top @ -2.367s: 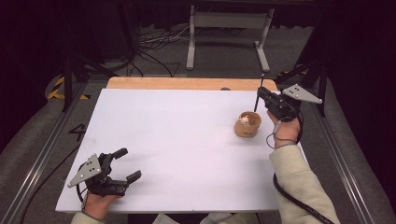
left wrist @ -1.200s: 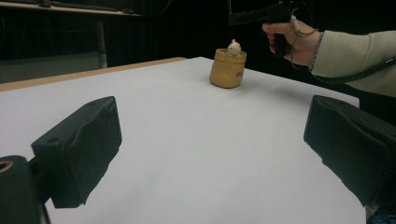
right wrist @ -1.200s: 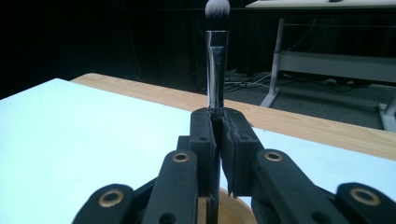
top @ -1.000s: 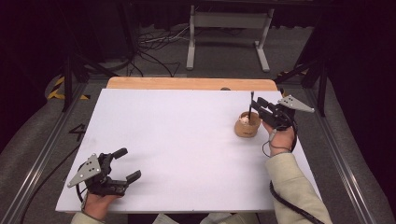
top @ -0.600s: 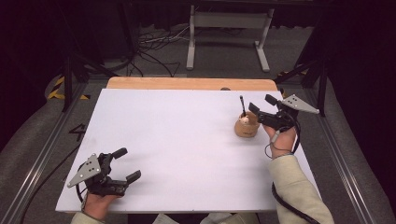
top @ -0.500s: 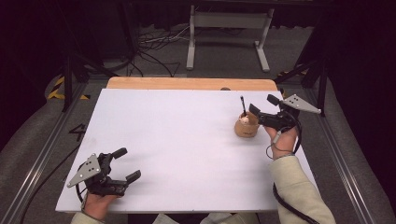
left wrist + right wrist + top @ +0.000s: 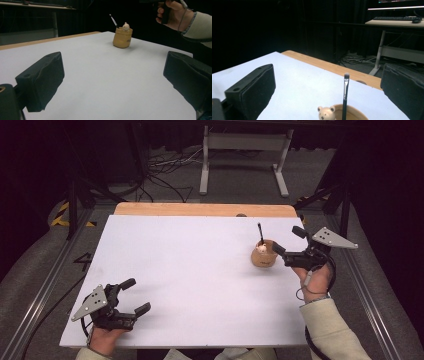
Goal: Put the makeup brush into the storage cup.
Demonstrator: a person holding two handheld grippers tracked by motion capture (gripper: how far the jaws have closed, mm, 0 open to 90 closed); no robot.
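A small tan cup (image 7: 263,257) stands at the right of the white table top (image 7: 190,270), with a little bear figure (image 7: 325,113) on its rim. A black paintbrush (image 7: 260,234) leans upright inside the cup. My right gripper (image 7: 287,240) hovers just right of the cup. Its jaws have just been opening and stand wide, and the brush (image 7: 345,97) stands free ahead of them with nothing pressed between the pads. My left gripper (image 7: 138,295) rests open at the front left corner, far from the cup (image 7: 122,38).
A bare wooden strip (image 7: 200,209) runs along the table's far edge. Behind it are a metal stand (image 7: 245,150) and cables on the floor. Metal rails flank both sides of the table. A desk with a keyboard (image 7: 397,18) sits far behind.
The right gripper lowered the brush into the cup, let go of it, opened wide and drew back to the right and upward. The left gripper stayed still.
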